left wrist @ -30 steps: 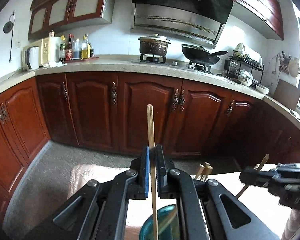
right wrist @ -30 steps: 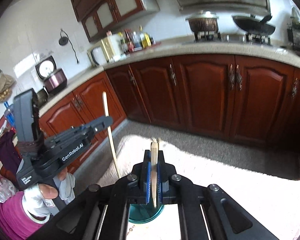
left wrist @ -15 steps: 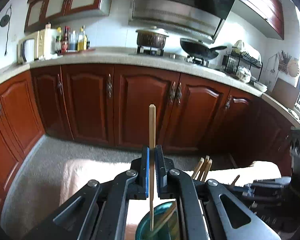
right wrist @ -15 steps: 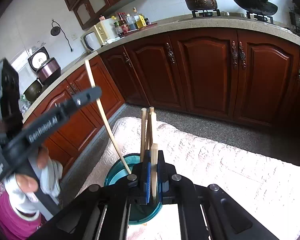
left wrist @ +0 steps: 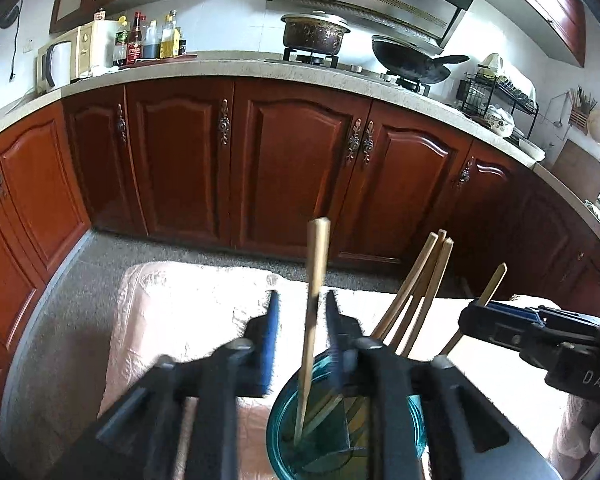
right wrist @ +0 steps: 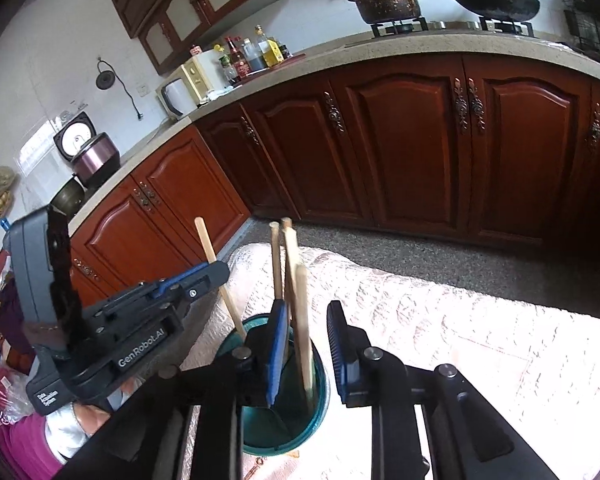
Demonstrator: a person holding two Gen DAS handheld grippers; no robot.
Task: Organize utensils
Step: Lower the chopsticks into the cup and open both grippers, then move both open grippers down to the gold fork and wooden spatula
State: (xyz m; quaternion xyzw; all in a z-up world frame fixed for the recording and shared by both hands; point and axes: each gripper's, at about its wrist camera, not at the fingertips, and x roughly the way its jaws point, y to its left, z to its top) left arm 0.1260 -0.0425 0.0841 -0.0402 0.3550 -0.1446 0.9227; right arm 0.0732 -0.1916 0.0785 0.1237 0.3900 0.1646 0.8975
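A teal glass cup (left wrist: pixel 284 436) (right wrist: pixel 320 400) stands on a pale cloth-covered table and holds several wooden chopsticks (left wrist: pixel 420 280) (right wrist: pixel 278 264). My left gripper (left wrist: pixel 300 320) is open, its fingers spread either side of a chopstick (left wrist: pixel 314 300) whose lower end rests inside the cup. My right gripper (right wrist: pixel 308 332) is open too, with a chopstick (right wrist: pixel 303 320) standing loose in the cup between its fingers. The left gripper also shows in the right wrist view (right wrist: pixel 220 270), and the right gripper in the left wrist view (left wrist: pixel 470 318).
The table cloth (right wrist: pixel 440 320) spreads to the right. Red-brown kitchen cabinets (left wrist: pixel 300 160) ring the room behind a grey floor (left wrist: pixel 80 280). A pot (left wrist: pixel 314 34) and a wok (left wrist: pixel 410 62) sit on the stove.
Both grippers have opened and let go of their chopsticks, which now stand in the cup. Both grippers have come lower and closer to the cup.
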